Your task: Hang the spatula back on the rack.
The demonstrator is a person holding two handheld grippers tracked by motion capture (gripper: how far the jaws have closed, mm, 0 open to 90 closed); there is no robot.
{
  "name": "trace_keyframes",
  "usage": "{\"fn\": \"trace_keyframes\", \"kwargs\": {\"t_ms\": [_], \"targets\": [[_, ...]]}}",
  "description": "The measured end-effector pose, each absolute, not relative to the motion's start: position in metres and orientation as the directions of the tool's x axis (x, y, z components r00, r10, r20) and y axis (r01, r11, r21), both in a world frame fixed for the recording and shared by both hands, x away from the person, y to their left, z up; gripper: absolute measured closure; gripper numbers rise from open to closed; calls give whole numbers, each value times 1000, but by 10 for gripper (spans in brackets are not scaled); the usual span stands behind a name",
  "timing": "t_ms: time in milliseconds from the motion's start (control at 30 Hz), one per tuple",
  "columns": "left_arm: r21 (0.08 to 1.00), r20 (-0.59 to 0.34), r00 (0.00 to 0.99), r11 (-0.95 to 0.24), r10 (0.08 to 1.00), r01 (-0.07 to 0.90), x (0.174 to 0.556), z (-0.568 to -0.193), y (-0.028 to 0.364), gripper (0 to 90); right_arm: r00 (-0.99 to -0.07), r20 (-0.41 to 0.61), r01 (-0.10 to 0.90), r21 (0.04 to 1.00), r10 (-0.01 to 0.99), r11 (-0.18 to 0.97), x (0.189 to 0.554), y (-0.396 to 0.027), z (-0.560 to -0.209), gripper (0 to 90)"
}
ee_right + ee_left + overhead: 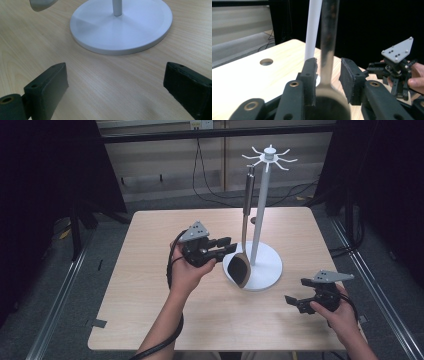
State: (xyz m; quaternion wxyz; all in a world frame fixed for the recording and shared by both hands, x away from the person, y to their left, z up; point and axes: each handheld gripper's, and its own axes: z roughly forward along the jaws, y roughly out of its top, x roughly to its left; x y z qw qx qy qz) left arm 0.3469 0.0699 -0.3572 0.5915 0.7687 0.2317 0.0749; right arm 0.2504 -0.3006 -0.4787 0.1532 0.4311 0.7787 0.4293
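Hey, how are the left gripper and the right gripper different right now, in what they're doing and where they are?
The left gripper is raised beside the white stand, its jaws standing either side of the hanging spoon; the right gripper sits low near the table's front right, nothing between its jaws. The left jaws are partly closed with gaps to the spoon's neck; the right jaws are spread wide. Both are black, hand-held, and carry grey plates.

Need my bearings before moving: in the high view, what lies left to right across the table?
Left hand-held gripper → hanging spoon → white rack's pole → right hand-held gripper.
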Motion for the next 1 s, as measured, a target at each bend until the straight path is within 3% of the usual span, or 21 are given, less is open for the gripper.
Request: {"fn": "trace_keyframes", "kwargs": {"t_ms": [433, 467, 633, 1000], "targets": [[946, -112, 866, -214, 488, 243, 341, -372, 87, 440, -579, 125, 538, 801, 805, 263, 249, -298, -478, 48], [945, -111, 860, -214, 498, 246, 341, -374, 89, 379, -581, 130, 543, 797, 803, 264, 249, -297, -478, 48], [940, -97, 850, -234, 517, 249, 340, -379, 95, 289, -581, 127, 542, 797, 804, 266, 249, -297, -479, 49], [935, -107, 838, -232, 535, 267, 334, -392, 103, 243, -583, 129, 542, 797, 802, 266, 249, -298, -479, 49]]}}
